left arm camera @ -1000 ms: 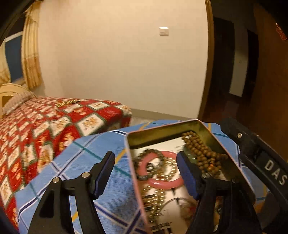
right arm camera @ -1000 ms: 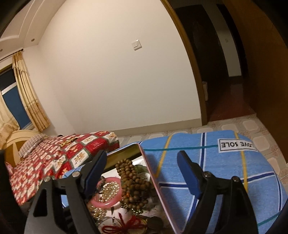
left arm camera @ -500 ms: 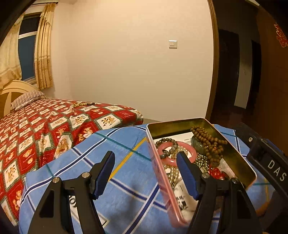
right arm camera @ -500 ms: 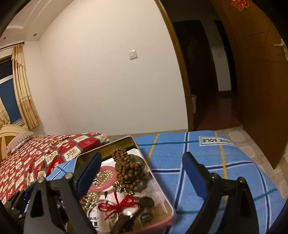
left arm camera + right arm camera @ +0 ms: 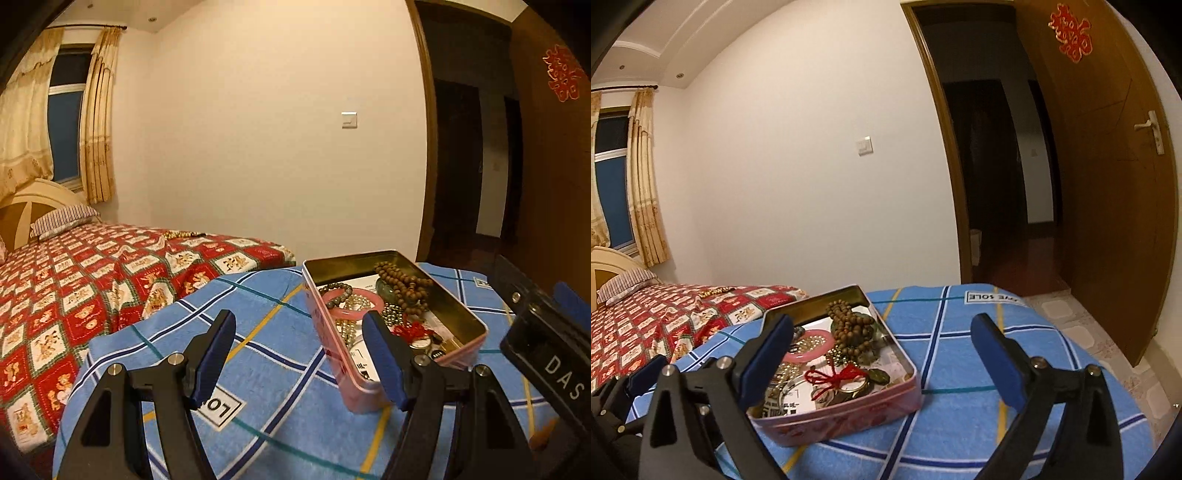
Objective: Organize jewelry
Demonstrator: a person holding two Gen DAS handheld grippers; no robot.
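Note:
A pink tin box [image 5: 354, 384] [image 5: 849, 413] lies open on a blue checked cloth [image 5: 266, 332] [image 5: 960, 354]. It holds a brown bead string [image 5: 400, 282] [image 5: 849, 325], a pink bangle [image 5: 351, 306] [image 5: 812, 345], a red knotted cord [image 5: 834, 376] and gold chains. My left gripper [image 5: 299, 354] is open and empty, above the cloth just left of the box. My right gripper [image 5: 882, 362] is open and empty, raised over the box's right side. It also shows at the right edge of the left wrist view [image 5: 546, 350].
A bed with a red patterned cover [image 5: 74, 280] [image 5: 646, 321] lies to the left, with a gold chain [image 5: 181, 234] on it. A wooden door [image 5: 1108, 184] stands open at the right. A white wall is behind.
Both grippers have pulled back and up from the box, so it looks smaller and farther. Both stay open and empty.

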